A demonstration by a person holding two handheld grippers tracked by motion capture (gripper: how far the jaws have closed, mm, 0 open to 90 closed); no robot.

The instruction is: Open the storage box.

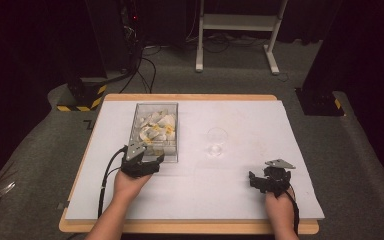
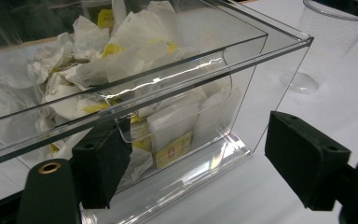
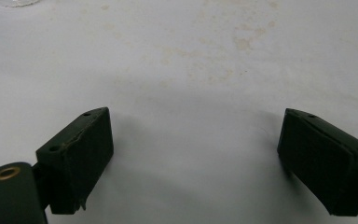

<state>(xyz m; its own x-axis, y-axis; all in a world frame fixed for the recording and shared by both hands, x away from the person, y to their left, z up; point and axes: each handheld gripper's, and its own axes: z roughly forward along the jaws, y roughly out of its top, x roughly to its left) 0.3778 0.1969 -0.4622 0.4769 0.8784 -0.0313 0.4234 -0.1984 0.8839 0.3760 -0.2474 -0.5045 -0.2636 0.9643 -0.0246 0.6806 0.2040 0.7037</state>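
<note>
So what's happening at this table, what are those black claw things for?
A person sits at a white table with a hand-held claw in each hand. The left claw is open at the near end of a clear box full of tea bags, one jaw against its wall, nothing gripped. The right claw is open too, over bare tabletop and holding nothing. A clear plastic cup stands upright and untouched, right of the box.
</note>
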